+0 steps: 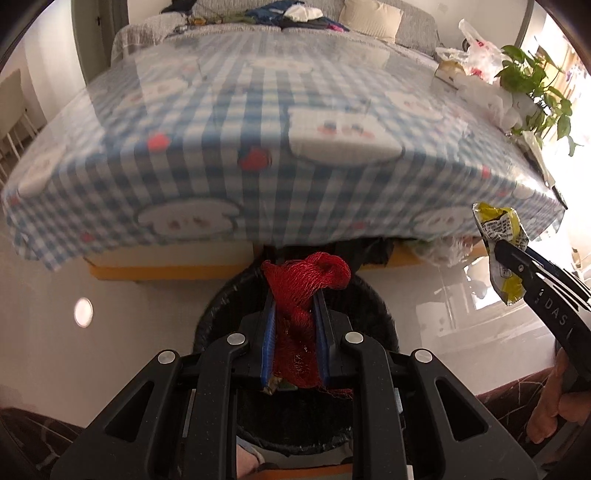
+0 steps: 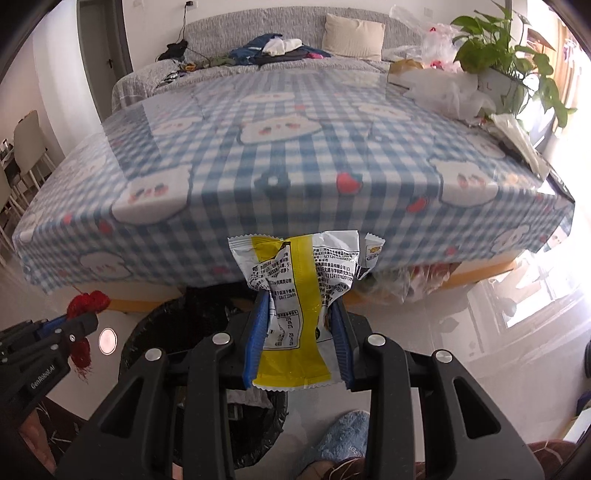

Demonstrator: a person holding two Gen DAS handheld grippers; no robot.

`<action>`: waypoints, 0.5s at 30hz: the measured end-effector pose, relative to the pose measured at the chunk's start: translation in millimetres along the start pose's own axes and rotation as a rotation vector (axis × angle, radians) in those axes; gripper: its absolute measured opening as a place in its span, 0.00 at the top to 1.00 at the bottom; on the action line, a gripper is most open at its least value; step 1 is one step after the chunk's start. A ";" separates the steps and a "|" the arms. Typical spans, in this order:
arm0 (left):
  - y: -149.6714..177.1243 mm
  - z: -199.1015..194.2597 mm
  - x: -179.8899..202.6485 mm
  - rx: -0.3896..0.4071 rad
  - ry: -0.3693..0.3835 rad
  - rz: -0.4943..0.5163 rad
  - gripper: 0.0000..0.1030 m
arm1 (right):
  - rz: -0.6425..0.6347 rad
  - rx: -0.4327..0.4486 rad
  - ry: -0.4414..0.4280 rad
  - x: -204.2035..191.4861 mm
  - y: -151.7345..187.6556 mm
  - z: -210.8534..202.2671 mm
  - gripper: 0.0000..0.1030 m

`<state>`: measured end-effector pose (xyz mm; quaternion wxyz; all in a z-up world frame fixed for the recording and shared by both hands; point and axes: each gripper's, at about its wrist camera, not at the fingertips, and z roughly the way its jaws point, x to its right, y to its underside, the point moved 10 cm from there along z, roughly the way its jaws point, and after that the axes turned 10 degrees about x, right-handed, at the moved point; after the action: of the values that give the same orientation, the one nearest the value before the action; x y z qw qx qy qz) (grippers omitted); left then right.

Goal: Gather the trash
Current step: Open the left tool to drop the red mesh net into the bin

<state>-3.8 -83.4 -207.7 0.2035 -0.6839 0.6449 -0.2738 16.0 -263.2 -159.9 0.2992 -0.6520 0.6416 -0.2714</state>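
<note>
Home living room, grey sofa [image 2: 295, 33], checked tablecloth [image 2: 295, 155], potted plant [image 2: 498, 55]

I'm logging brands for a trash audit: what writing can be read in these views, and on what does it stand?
"DAS": side of the black right gripper.
"GenRobot.AI": side of the black left gripper.
Crumpled yellow-and-white snack wrapper: dense print and digits, too small and creased to read reliably.
Red mesh net bag: no text.

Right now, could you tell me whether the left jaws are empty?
No, the left gripper is shut on a red mesh bag, which bunches up between its blue pads above the black bin.
</note>
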 end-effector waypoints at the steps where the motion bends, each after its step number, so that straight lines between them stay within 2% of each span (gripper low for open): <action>1: 4.6 1.8 -0.2 -0.006 0.004 -0.005 0.83 | 0.000 -0.007 0.000 -0.4 5.4 1.6 0.70; 6: 29.5 19.2 5.6 -0.037 0.035 -0.018 0.83 | -0.006 -0.031 -0.017 -3.3 24.4 13.3 0.70; 15: 56.5 60.8 5.2 -0.097 0.005 -0.006 0.83 | -0.003 -0.074 -0.013 0.4 47.5 36.2 0.70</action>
<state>-8.6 -97.9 -289.4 0.1678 -0.6941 0.6560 -0.2444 10.7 -262.0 -219.4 0.2785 -0.6653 0.6484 -0.2437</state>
